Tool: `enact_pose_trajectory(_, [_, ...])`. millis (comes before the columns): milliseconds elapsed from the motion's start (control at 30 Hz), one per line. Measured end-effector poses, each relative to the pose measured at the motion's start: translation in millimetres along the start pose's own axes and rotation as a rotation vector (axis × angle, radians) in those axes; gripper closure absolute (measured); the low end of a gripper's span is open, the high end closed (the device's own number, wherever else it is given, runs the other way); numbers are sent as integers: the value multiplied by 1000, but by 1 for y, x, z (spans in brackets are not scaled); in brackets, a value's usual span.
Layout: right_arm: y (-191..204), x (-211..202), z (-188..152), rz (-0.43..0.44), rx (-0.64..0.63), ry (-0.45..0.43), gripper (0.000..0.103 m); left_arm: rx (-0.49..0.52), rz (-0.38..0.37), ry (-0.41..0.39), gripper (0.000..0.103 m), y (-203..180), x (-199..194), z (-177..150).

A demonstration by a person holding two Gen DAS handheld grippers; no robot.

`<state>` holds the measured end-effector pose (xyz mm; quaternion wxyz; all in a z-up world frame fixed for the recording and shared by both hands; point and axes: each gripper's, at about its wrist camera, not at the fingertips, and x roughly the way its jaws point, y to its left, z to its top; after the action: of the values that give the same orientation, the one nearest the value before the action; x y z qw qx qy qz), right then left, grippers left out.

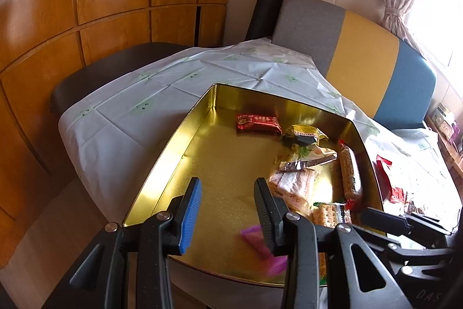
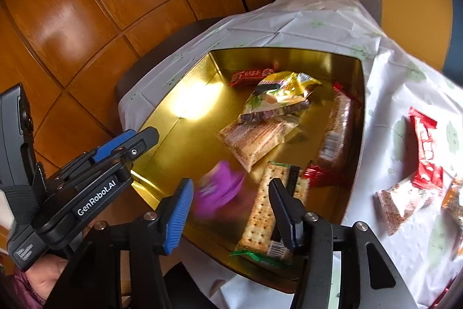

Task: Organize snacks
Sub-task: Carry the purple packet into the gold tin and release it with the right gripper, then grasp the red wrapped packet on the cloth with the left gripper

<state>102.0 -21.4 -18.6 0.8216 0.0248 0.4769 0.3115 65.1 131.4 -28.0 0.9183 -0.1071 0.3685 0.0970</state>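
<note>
A gold tin tray (image 1: pixel 179 146) (image 2: pixel 185 118) sits on the white tablecloth and holds several snack packs: a red bar (image 1: pixel 258 122), a yellow packet (image 1: pixel 305 133), cracker packs (image 2: pixel 254 138) (image 2: pixel 262 215). A purple packet (image 2: pixel 220 188) is blurred, loose between my right gripper's open fingers over the tray; it also shows in the left wrist view (image 1: pixel 264 246). My right gripper (image 2: pixel 231 210) is open. My left gripper (image 1: pixel 228 207) is open and empty above the tray's near end; it shows at the left of the right wrist view (image 2: pixel 127 144).
More snacks lie on the cloth right of the tray: a red packet (image 2: pixel 425 149) and a brown-white packet (image 2: pixel 400 201). A grey, yellow and blue sofa back (image 1: pixel 367 54) stands behind the table. Wooden cabinet doors (image 1: pixel 86 5) fill the left.
</note>
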Motion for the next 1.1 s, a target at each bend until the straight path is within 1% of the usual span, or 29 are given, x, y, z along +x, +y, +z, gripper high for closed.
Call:
enact_pose_trajectory(67, [-3,-8,-2,-14,9,-21,48,9,-4,2,65,-2,0,-1])
enact_pose_trajectory(200, [-6,-23,-6,-72,-15,-74,48,31,-13,8,65,-9,-1,-4])
enact_pose_trajectory(267, [-10,-31,-9,-101,-25,-88,45,45,-19,6,65,-13,-3,-4])
enact_pose_trajectory(300, [-13,-36,-11,-114,-27,-93,41,53,-22,3,65,-15,-3,-5])
enact_pose_trajectory(367, [-19,-44,-13,-135,-27,-105,38,64,-29,0,65,-18,-5,-5])
enact_pose_trajectory(533, [-39,-66,-20,-189,-9,-133,37,81,-39,6,65,-25,-5,-7])
enact_pose_trajectory(800, [-77,-97,-30,-280,35,-153,37,106,-49,15,65,-32,-6,-12])
enact_pose_trajectory(933, [-95,-111,-36,-334,52,-156,34,119,-54,14,65,-36,-6,-14])
enact_pose_trajectory(1100, [-121,-131,-44,-414,69,-154,34,130,-57,19,65,-38,-6,-16])
